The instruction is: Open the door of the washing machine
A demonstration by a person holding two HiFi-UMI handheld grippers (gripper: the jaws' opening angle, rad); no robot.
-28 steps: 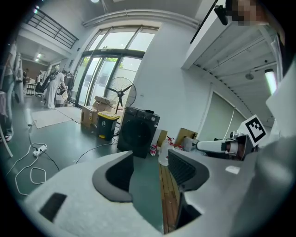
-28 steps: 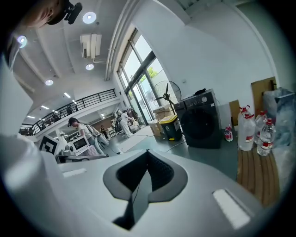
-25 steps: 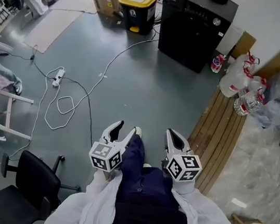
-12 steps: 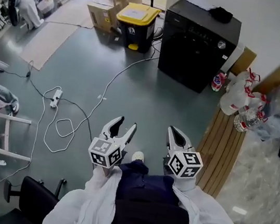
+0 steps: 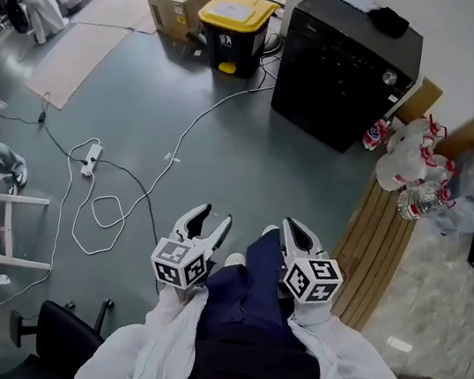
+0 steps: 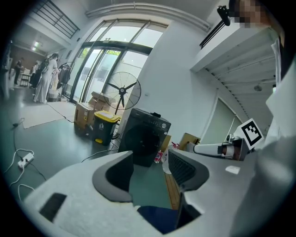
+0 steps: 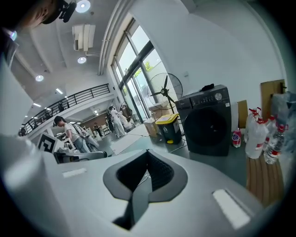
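The black washing machine point(image 5: 346, 63) stands against the far wall with its round door shut. It also shows ahead in the left gripper view point(image 6: 145, 139) and the right gripper view point(image 7: 208, 122). Both grippers are held in front of my body, well short of the machine, above the grey floor. My left gripper point(image 5: 207, 221) is open with nothing between its jaws point(image 6: 150, 162). My right gripper point(image 5: 288, 231) has its jaws closed together on nothing point(image 7: 148, 159).
A yellow-lidded bin point(image 5: 233, 14) and cardboard boxes point(image 5: 173, 0) stand left of the machine. A cable with a power strip point(image 5: 92, 159) trails over the floor. Wooden planks point(image 5: 376, 242) and water bottles point(image 5: 410, 167) lie at the right. An office chair point(image 5: 53, 334) is at the lower left.
The person has stepped forward, so the washing machine sits slightly nearer and further right in view. Both grippers keep their pose and jaw state.
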